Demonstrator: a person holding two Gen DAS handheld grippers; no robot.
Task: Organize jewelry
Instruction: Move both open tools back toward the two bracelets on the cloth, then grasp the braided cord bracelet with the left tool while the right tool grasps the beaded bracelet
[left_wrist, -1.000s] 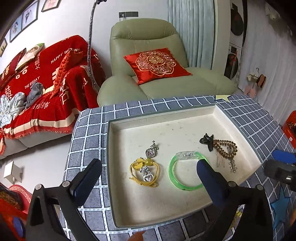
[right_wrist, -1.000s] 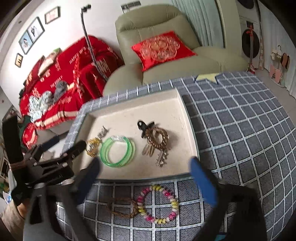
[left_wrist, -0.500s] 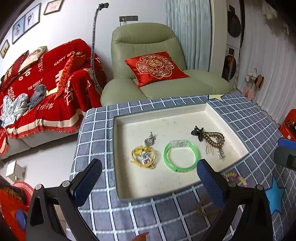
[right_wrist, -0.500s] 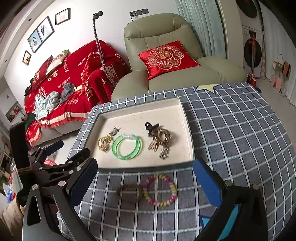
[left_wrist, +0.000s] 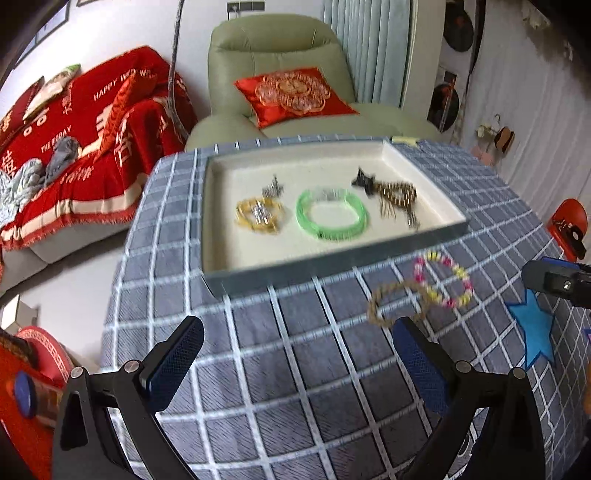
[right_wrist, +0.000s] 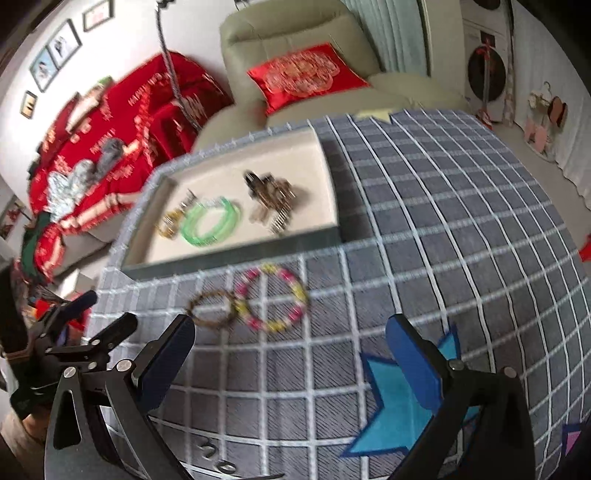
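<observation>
A shallow cream tray (left_wrist: 332, 254) (right_wrist: 236, 258) sits on the checked grey tablecloth. In it lie a green bangle (left_wrist: 331, 214) (right_wrist: 210, 223), a yellow and silver piece (left_wrist: 258, 216) (right_wrist: 170, 223) and a brown beaded piece with a black clip (left_wrist: 391, 194) (right_wrist: 271, 194). In front of the tray lie a pink and yellow bead bracelet (left_wrist: 443, 278) (right_wrist: 271, 301) and a brown braided ring (left_wrist: 397, 302) (right_wrist: 211, 308). My left gripper (left_wrist: 295, 358) is open and empty, above the cloth short of the tray. My right gripper (right_wrist: 291, 354) is open and empty, near the two loose bracelets.
A green armchair with a red cushion (left_wrist: 295, 92) stands behind the table, a red-covered sofa (left_wrist: 74, 147) to the left. Blue star stickers (right_wrist: 399, 398) lie on the cloth at the right. Small dark metal pieces (right_wrist: 218, 461) lie near the front edge.
Both grippers have pulled back toward me from the tray. The two loose bracelets on the cloth have come into the left wrist view. Both stay open.
</observation>
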